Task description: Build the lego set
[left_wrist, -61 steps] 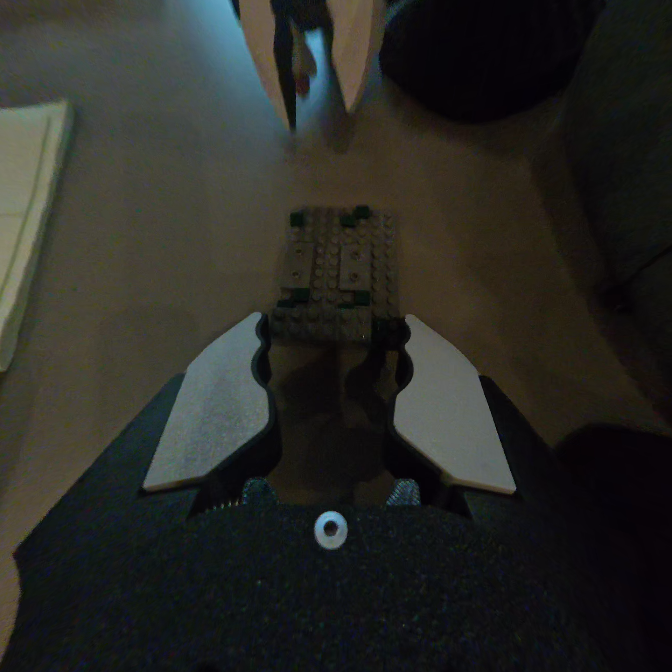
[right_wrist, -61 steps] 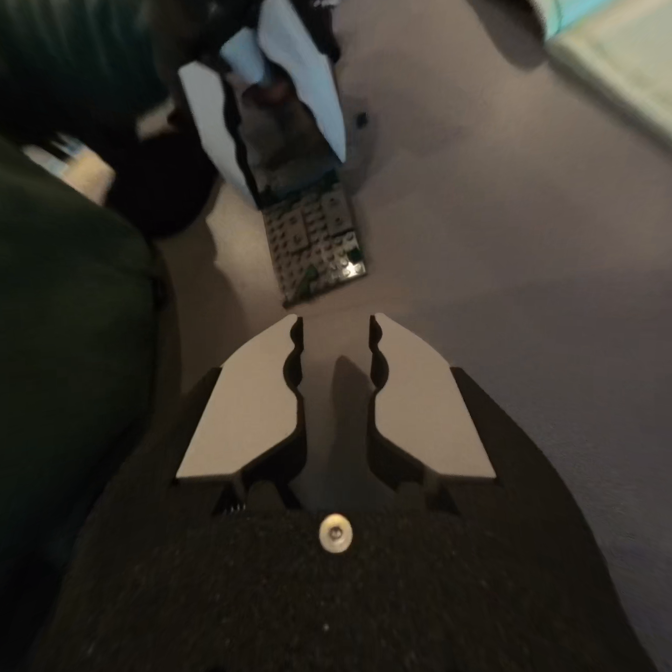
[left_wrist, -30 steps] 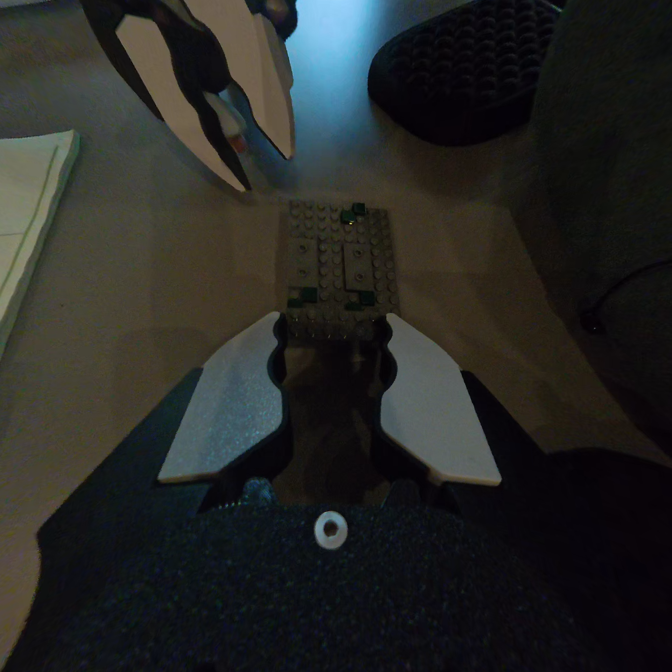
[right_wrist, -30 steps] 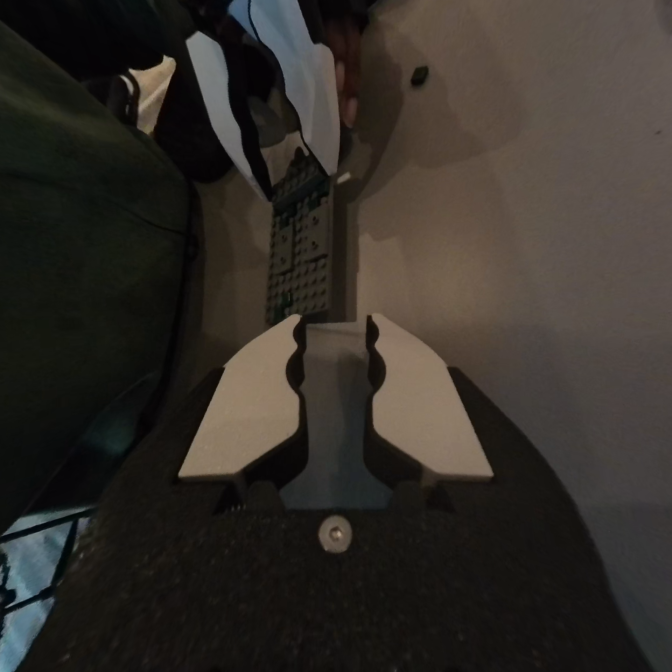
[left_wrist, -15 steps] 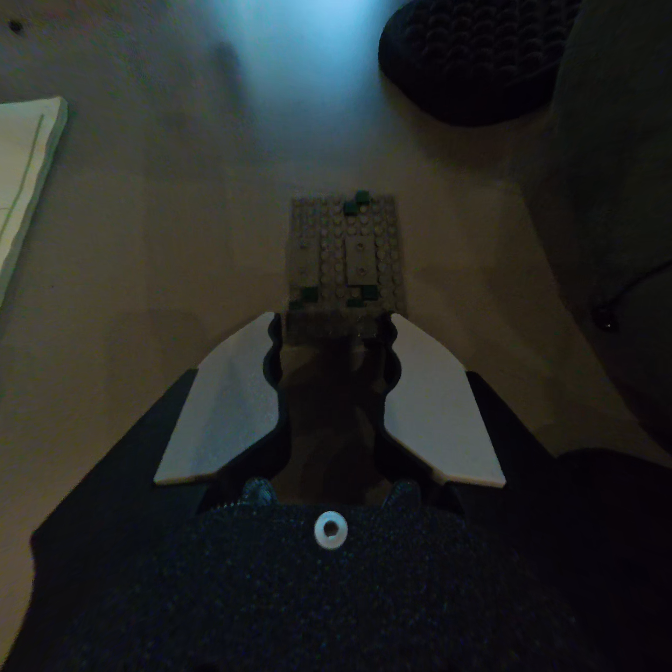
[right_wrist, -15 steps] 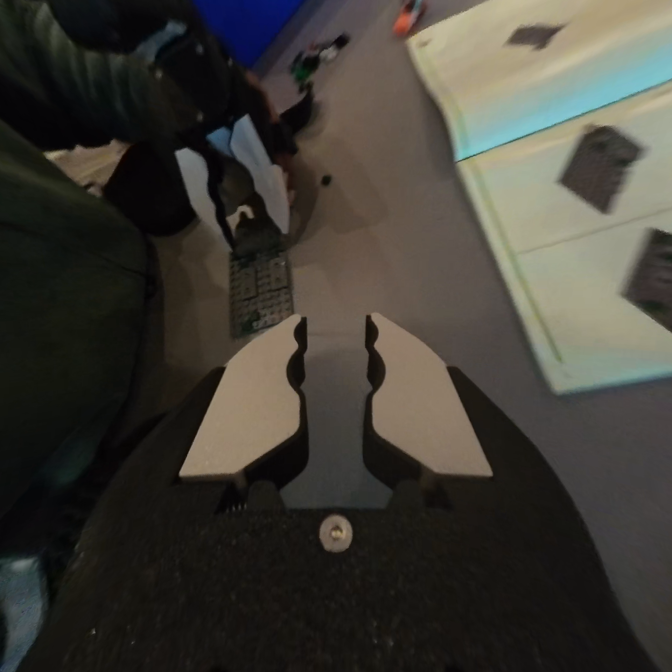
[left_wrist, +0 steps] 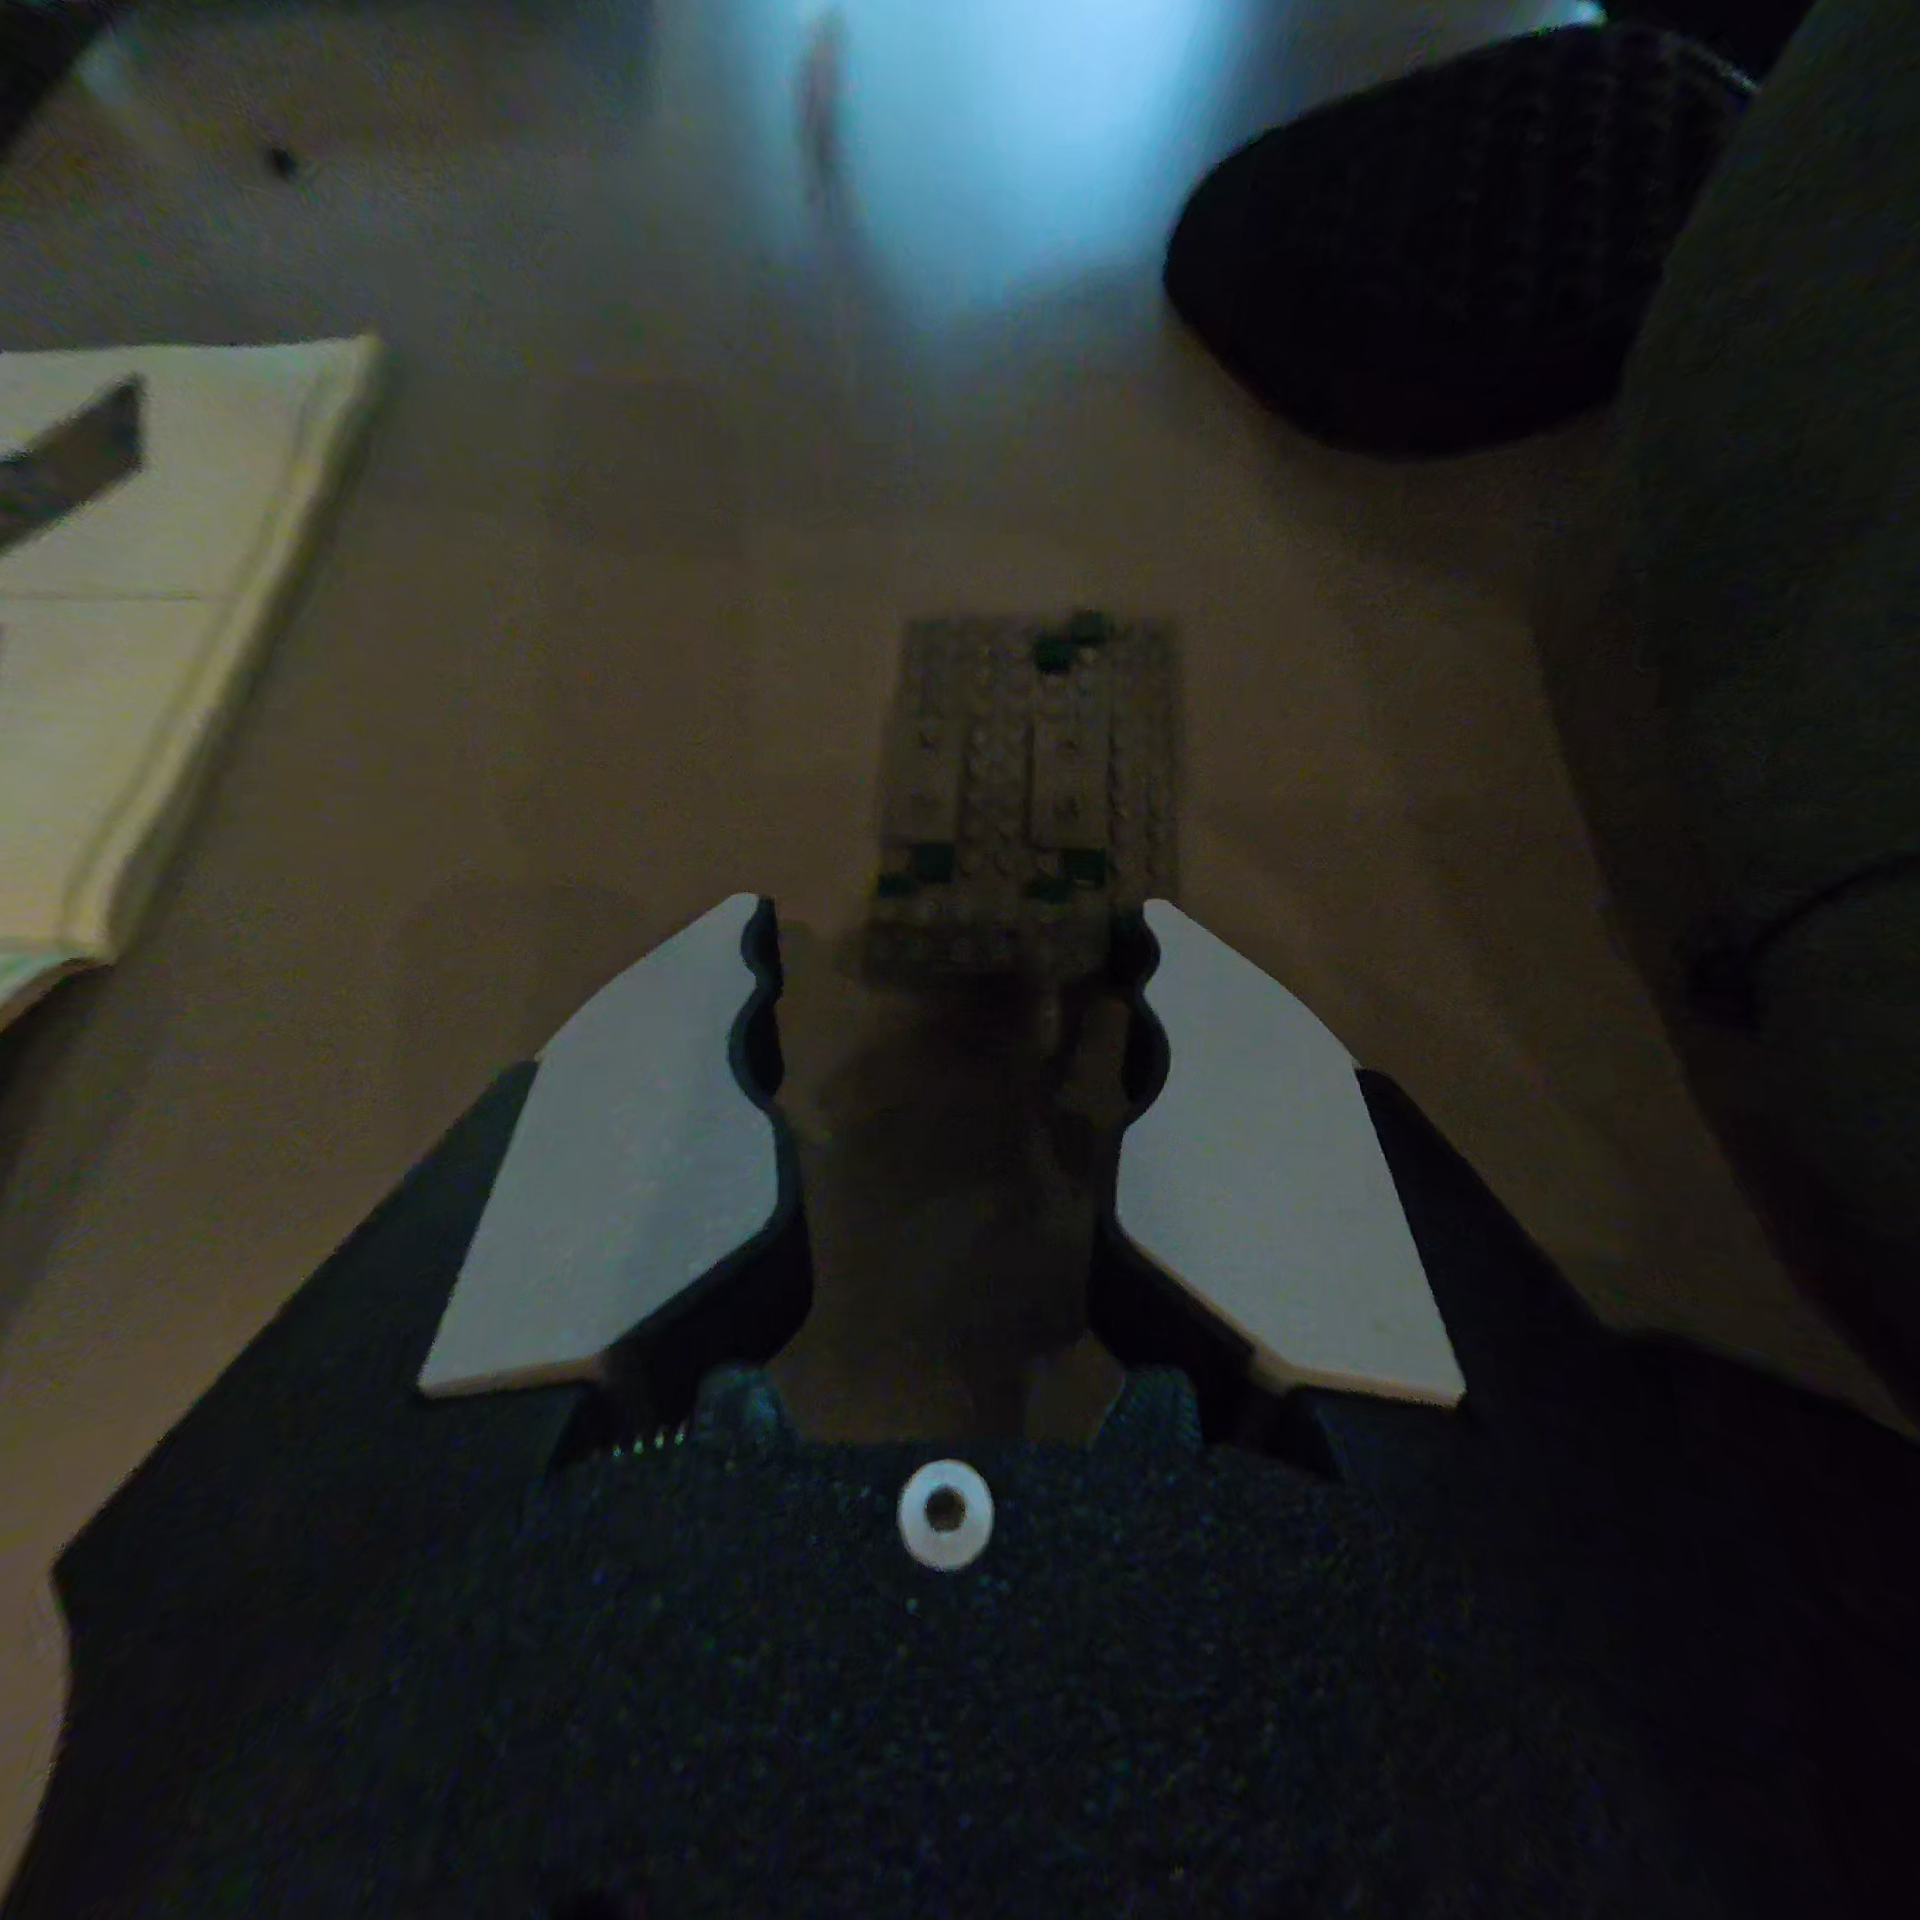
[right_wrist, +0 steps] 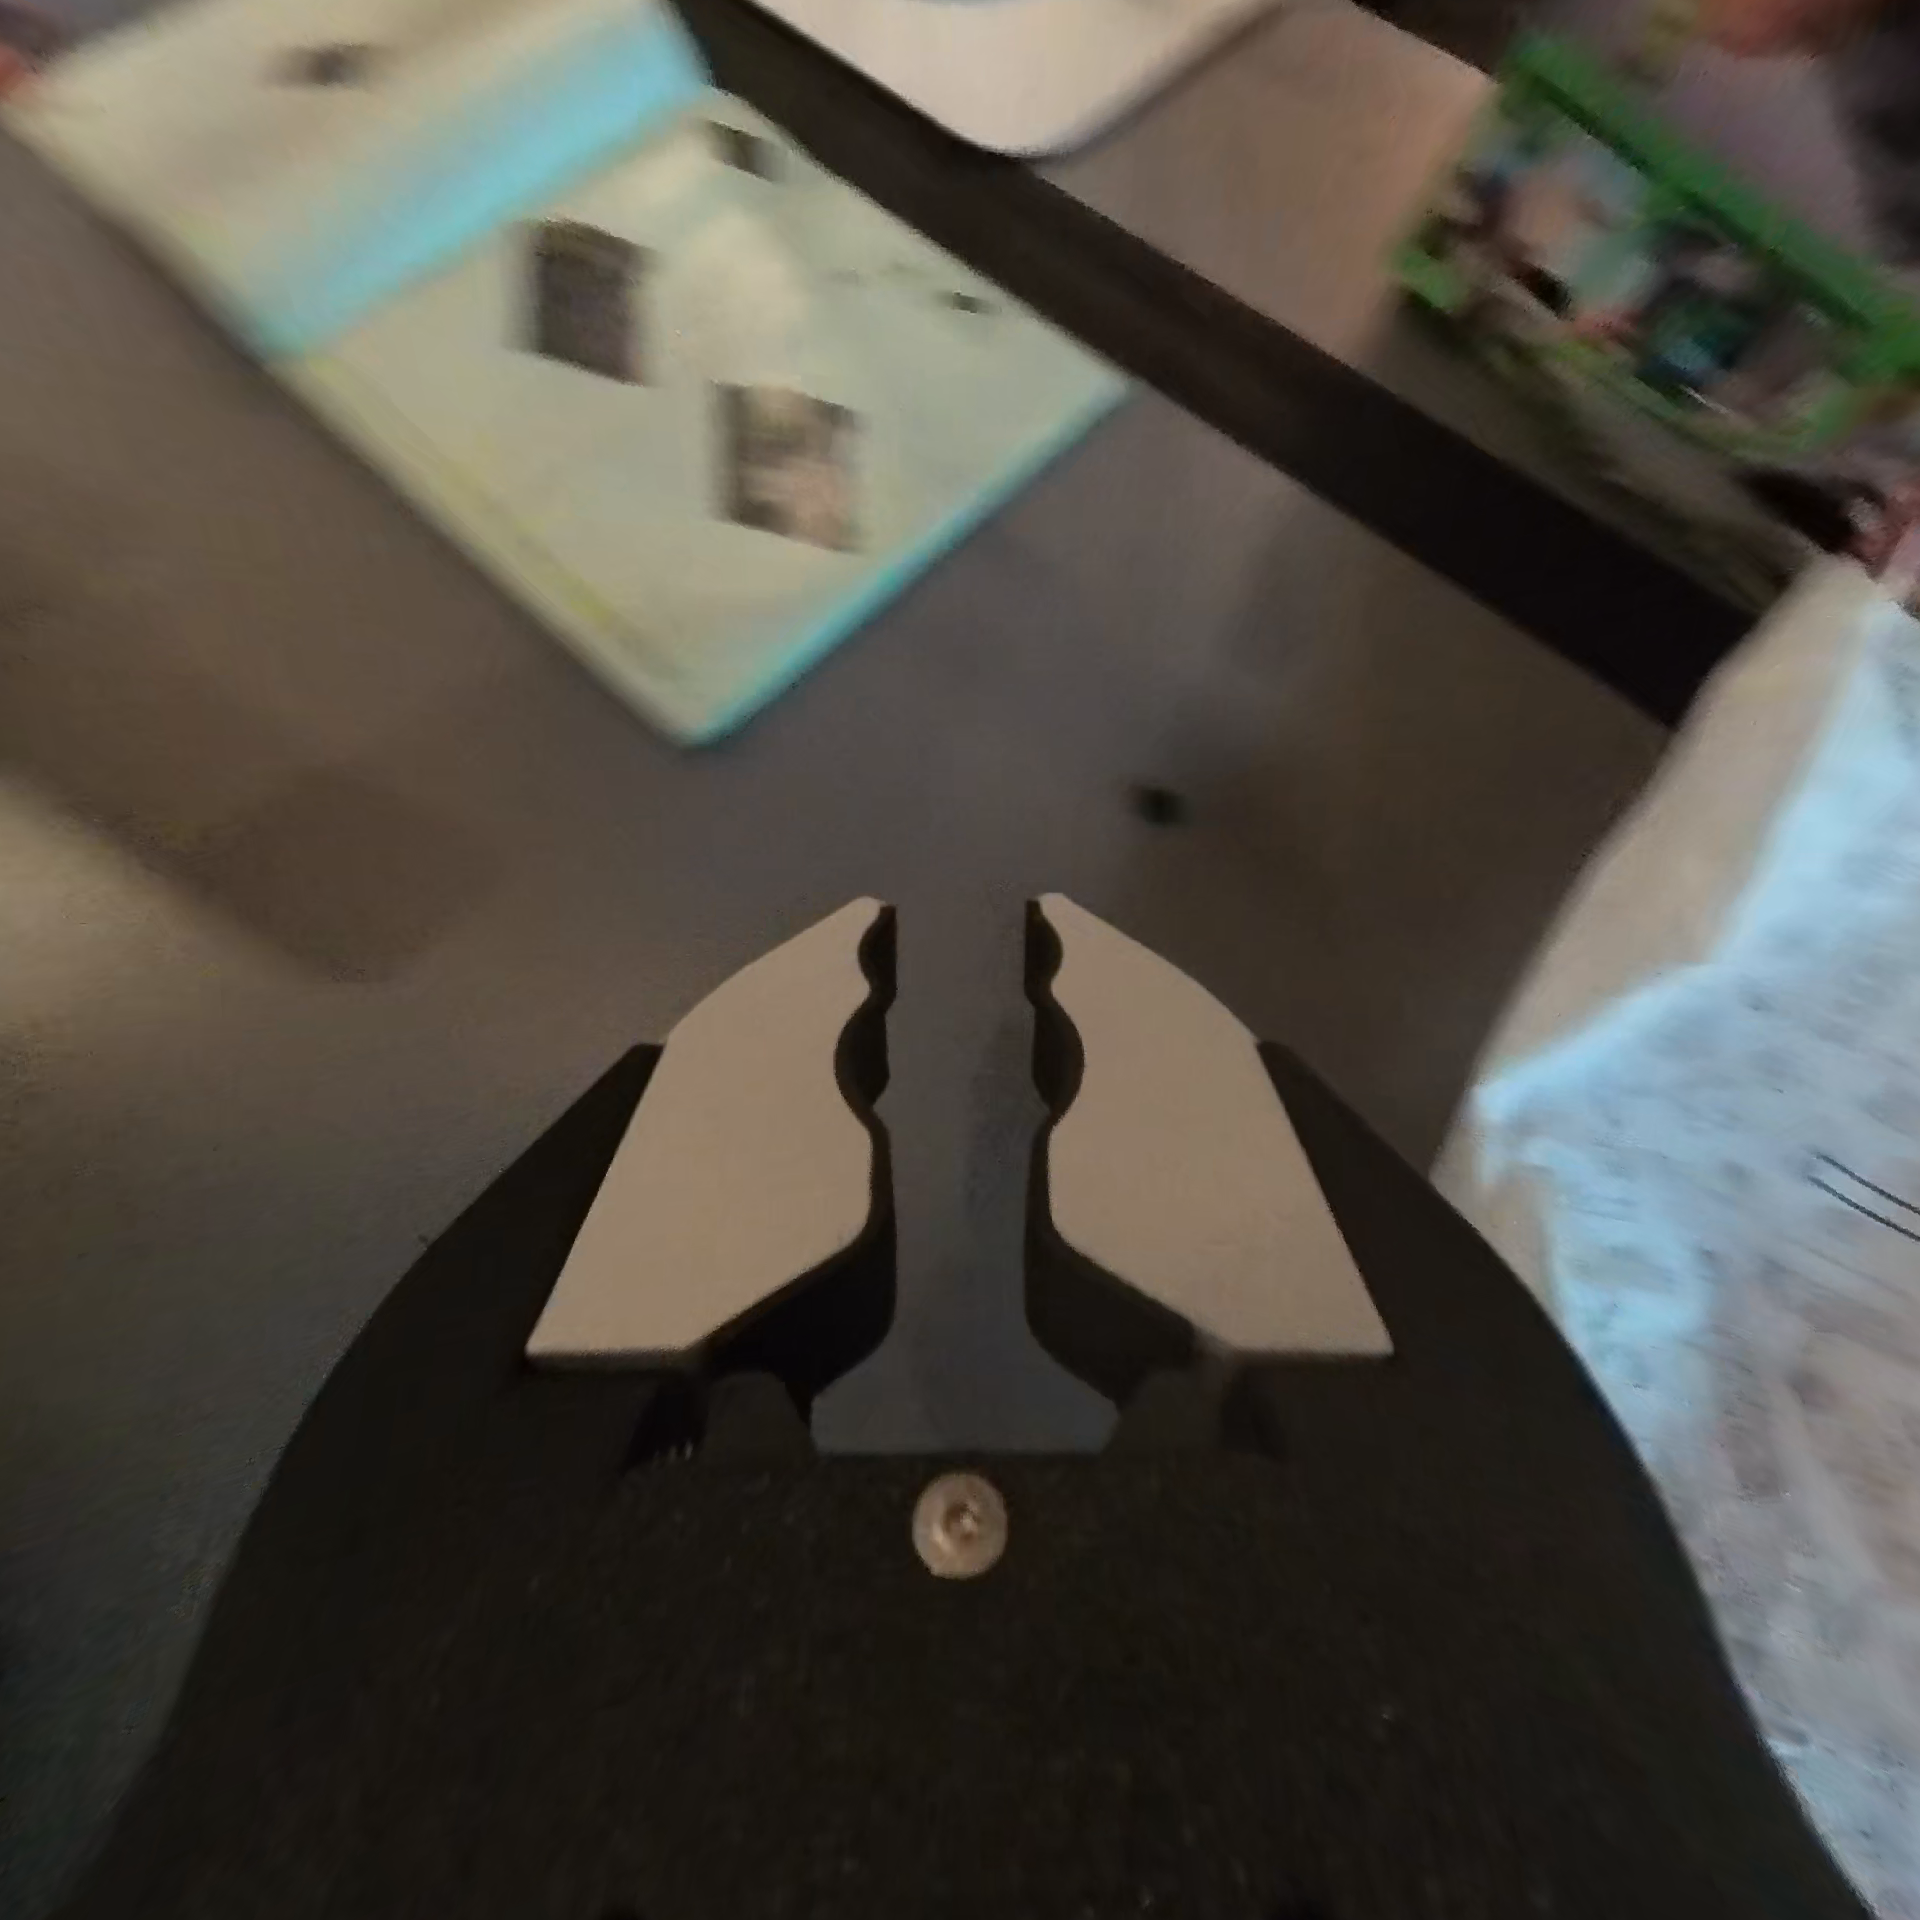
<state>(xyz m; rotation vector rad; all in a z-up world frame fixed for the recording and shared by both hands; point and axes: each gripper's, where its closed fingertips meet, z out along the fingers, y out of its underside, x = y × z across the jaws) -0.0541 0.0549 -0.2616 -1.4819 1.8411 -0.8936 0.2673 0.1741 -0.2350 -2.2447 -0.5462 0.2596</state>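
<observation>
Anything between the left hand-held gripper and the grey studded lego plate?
Nothing: only bare tan floor separates the left hand-held gripper from the grey studded lego plate, left wrist view.

left gripper [left_wrist: 951,914]: matt pale plastic fingers [left_wrist: 623,1164] on a black, grainy-textured body, with a white plastic ring set into it. lego plate [left_wrist: 1029,790], at 12 o'clock: grey studded plastic, dull in this light, with small dark green plastic pieces. floor [left_wrist: 582,727]: matt, faintly grained. booklet [left_wrist: 135,623], at 10 o'clock: pale paper. right gripper [right_wrist: 958,920]: same matt fingers, rough black body, shiny metal screw [right_wrist: 958,1540]. instruction sheet [right_wrist: 582,353], at 11 o'clock: printed paper, blurred.
</observation>
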